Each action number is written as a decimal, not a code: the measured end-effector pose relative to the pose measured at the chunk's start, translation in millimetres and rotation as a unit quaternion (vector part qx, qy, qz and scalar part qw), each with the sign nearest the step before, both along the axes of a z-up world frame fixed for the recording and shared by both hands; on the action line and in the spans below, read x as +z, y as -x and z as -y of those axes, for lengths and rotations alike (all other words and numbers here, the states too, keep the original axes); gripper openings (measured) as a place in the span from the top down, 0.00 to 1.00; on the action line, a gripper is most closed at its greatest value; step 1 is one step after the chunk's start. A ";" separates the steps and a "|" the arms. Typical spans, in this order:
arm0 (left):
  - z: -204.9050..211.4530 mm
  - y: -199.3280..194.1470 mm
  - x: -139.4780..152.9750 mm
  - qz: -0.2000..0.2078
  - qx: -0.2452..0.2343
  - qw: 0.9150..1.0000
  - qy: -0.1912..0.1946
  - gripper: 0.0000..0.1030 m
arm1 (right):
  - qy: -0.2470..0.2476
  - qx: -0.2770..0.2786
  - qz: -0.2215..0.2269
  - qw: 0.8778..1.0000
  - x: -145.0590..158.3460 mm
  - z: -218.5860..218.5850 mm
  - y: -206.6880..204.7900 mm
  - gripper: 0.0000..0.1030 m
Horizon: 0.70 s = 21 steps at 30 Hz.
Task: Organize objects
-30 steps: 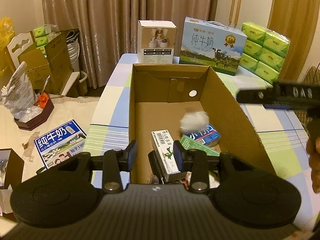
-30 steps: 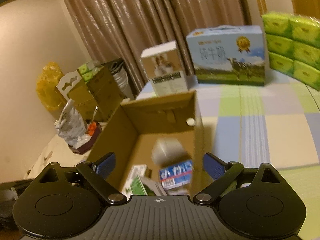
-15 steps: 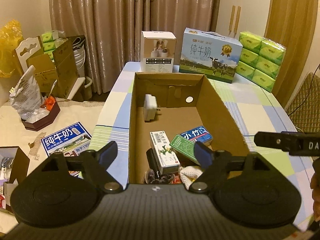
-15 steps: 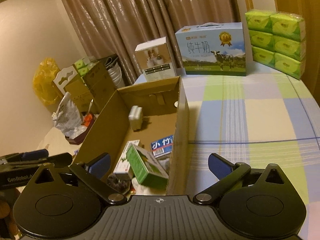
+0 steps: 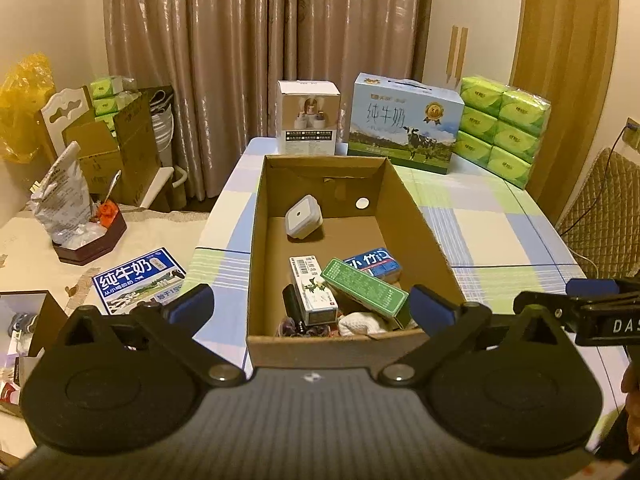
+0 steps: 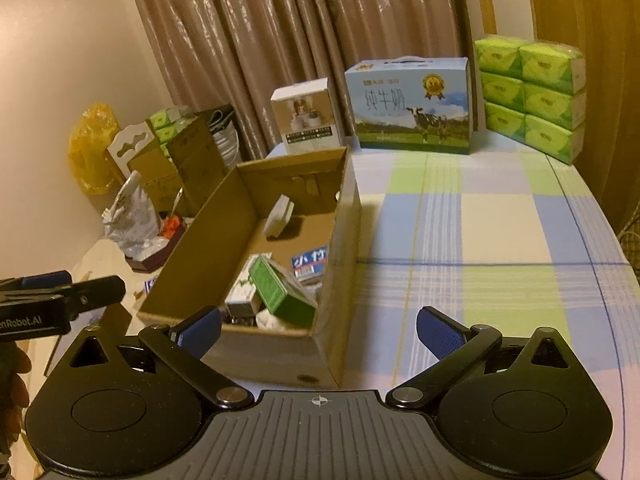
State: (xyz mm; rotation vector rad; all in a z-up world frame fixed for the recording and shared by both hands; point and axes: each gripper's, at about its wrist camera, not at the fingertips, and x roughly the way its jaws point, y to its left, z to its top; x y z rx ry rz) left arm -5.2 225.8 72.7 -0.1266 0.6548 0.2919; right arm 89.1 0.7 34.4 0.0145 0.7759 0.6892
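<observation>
A person's left gripper [image 5: 311, 306] hangs with its blue-padded fingers [image 5: 191, 307] spread wide and gripping nothing, poised just in front of the near wall of an open cardboard box [image 5: 424, 236] that sits on a surface [image 5: 492, 236] covered in a blue, green and cream checked cloth. To the left of the surface, a flat blue milk carton sleeve [image 5: 138, 280] lies on a lower cream-covered table near a dark wooden tray [image 5: 94, 242] holding a crumpled bag. Inside the box, a white square charger plug [image 5: 303, 217] rests tilted toward the far wall, apart from the rest. Crowded at the near end are a white-and-green slim carton [image 5: 314, 290], a green box [image 5: 362, 287] lying tilted over its neighbours, a blue box with white lettering [image 5: 372, 263] and a white wad of cloth [image 5: 360, 323]. Behind the box stand a white product box [image 5: 309, 118], a blue milk gift case with a cow [image 5: 404, 124] and, further right, a stack of green tissue packs [image 5: 502, 128]. At the right, the right gripper [image 6: 318, 328] is likewise wide apart and carrying nothing, held in the air near the box's near right corner, over the checked cloth
</observation>
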 end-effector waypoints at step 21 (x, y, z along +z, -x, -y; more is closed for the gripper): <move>26.9 51.6 -2.6 -0.020 0.010 0.999 0.039 0.01 | 0.038 0.021 -0.001 0.999 -7.6 19.3 41.4 0.02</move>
